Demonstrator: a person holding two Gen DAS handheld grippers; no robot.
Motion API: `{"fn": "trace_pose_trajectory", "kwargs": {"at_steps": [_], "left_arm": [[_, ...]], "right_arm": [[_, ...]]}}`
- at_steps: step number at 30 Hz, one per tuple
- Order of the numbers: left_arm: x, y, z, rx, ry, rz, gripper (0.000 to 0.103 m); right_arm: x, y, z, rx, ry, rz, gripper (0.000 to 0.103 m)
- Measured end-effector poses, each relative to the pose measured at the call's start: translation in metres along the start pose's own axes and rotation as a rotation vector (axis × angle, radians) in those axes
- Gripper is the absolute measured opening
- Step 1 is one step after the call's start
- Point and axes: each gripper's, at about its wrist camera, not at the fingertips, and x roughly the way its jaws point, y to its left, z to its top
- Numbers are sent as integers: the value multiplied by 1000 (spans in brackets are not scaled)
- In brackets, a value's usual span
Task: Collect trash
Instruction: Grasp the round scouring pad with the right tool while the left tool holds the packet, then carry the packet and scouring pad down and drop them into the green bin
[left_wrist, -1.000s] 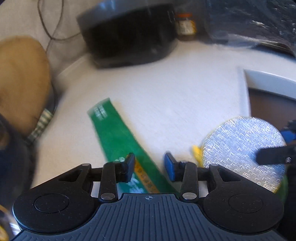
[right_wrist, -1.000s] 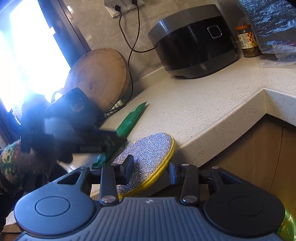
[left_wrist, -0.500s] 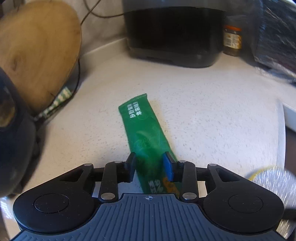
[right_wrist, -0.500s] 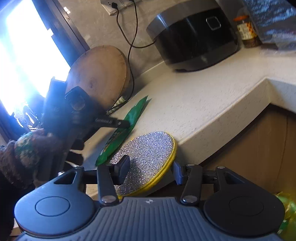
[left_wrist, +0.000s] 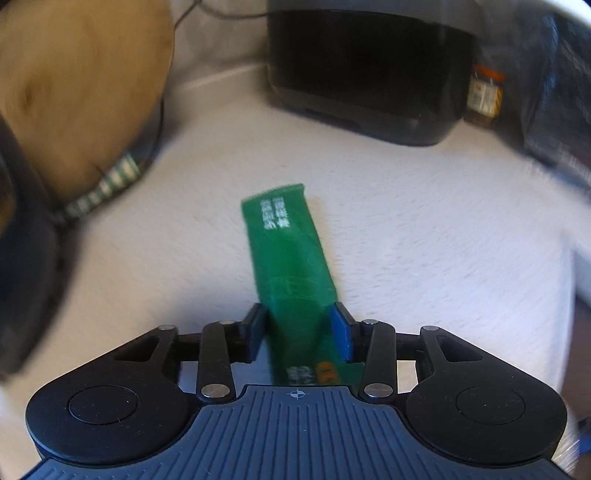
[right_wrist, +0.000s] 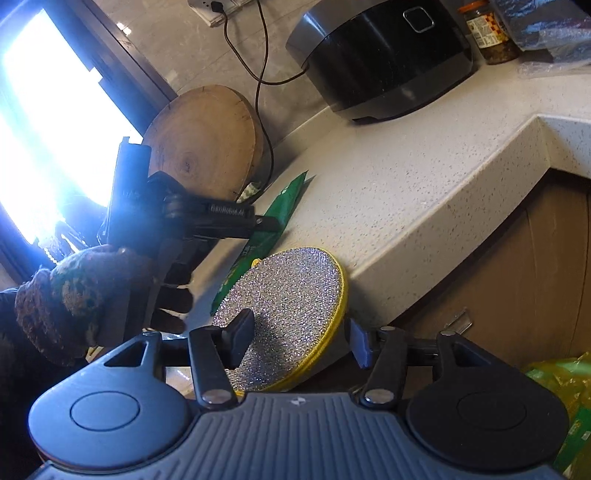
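The left gripper is clamped on the near end of a green snack wrapper, its far end trailing over the white countertop toward the rice cooker. So the pickup step looks under way. The right gripper hovers with jaws apart around a glittery round scrubbing pad (gripping nothing). Next comes lifting the wrapper clear without tearing it.
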Motion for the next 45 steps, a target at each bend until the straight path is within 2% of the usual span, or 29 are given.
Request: {"fn": "trace_pose_trajectory", "kwargs": {"at_steps": [2, 5, 9, 10, 12, 13, 16, 18, 20, 23, 25, 29, 32, 34, 37, 38, 40, 42, 45], "left_arm": [[3, -3, 3, -12, 1, -19, 54], [8, -17, 6, 31, -9, -9, 64], [5, -28, -2, 30, -39, -12, 63], [2, -29, -5, 39, -51, -12, 59], [-2, -32, -10, 69, -68, -35, 45], [-6, -33, -14, 79, -79, -40, 33], [-16, -41, -26, 95, -110, -84, 27], [-30, -47, -35, 88, -156, -137, 25], [-54, -59, -47, 93, -235, -227, 25], [-91, -89, -77, 126, -329, -423, 25], [-101, -114, -105, 144, -351, -550, 25], [-81, -158, -161, 151, -300, -711, 25], [-41, -188, -206, 147, -223, -749, 25], [-3, -203, -236, 86, -142, -773, 26], [60, -216, -274, 34, -56, -805, 32], [84, -221, -283, 36, -12, -785, 34], [120, -226, -297, 15, 27, -697, 36], [143, -226, -302, -22, 68, -639, 37], [148, -214, -301, -72, 60, -660, 37]], "right_arm": [[1, 2, 0, 7, 0, 1, 59], [3, 5, -1, 24, 14, 32, 58], [1, 15, -5, -15, 28, 48, 33], [-3, 17, -6, -22, 25, 52, 31], [-11, 20, -7, -34, 13, 57, 26], [-17, 21, -8, -40, 3, 52, 25], [-38, 22, -6, -46, -40, 26, 21], [-59, 21, -6, -51, -81, -4, 15], [-87, 18, -8, -64, -137, -53, 15], [-130, 10, -20, -86, -225, -168, 15], [-152, 0, -30, -65, -253, -237, 15], [-181, -22, -53, -16, -265, -368, 15], [-197, -43, -76, 25, -261, -473, 15], [-203, -59, -90, 68, -248, -528, 15], [-200, -80, -103, 106, -217, -594, 15], [-195, -84, -105, 105, -206, -605, 15], [-184, -92, -110, 101, -176, -627, 15], [-172, -98, -116, 103, -143, -649, 15], [-160, -107, -122, 113, -104, -641, 15]]}}
